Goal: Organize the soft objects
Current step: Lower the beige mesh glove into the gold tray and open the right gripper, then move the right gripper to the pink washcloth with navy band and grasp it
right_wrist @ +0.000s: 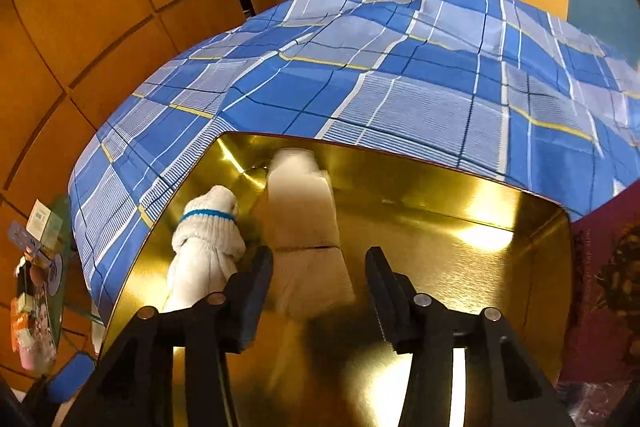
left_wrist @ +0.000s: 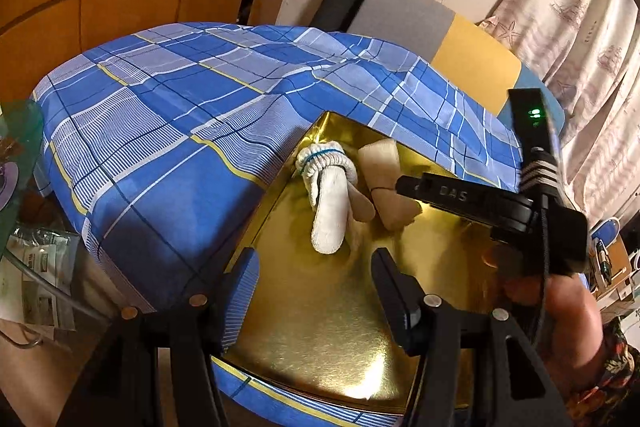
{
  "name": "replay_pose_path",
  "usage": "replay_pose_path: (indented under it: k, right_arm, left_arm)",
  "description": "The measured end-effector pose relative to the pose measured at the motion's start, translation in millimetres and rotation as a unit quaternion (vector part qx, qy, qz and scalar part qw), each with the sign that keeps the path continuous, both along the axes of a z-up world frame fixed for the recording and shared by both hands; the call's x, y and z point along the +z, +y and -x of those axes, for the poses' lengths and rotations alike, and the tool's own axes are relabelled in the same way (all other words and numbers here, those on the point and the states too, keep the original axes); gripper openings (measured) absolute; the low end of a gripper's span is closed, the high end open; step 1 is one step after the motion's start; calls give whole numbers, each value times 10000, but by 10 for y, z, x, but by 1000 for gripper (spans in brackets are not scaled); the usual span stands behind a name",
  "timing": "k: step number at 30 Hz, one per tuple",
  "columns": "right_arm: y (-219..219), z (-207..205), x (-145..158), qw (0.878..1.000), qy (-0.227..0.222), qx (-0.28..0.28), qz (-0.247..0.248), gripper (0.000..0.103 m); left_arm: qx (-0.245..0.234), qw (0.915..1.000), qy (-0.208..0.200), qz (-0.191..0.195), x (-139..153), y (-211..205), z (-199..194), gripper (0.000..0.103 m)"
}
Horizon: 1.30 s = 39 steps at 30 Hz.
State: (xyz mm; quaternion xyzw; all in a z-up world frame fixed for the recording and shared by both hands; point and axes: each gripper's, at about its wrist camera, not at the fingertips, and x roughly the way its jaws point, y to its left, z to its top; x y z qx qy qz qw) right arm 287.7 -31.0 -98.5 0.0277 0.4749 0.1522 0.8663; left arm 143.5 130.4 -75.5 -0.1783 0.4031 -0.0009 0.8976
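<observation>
Blue plaid cloth point(right_wrist: 400, 99) under a gold tin point(right_wrist: 460, 259) with two soft rolls inside.
Near the tin's far left corner a white rolled glove point(right_wrist: 208, 239) with a blue band lies just beside a cream rolled bundle point(right_wrist: 304, 227). Left gripper point(left_wrist: 316, 291) hovers spread and empty; right gripper point(right_wrist: 320, 291) is spread over the cream bundle.
</observation>
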Motion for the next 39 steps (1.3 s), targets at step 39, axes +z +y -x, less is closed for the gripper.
replay_pose_path:
  k: [39]
  right_arm:
    - [-2854, 2307, 606, 9739, -447, -2226, -23, 61]
  left_arm:
    - [-2601, 9648, -246, 306, 34, -1394, 513, 62]
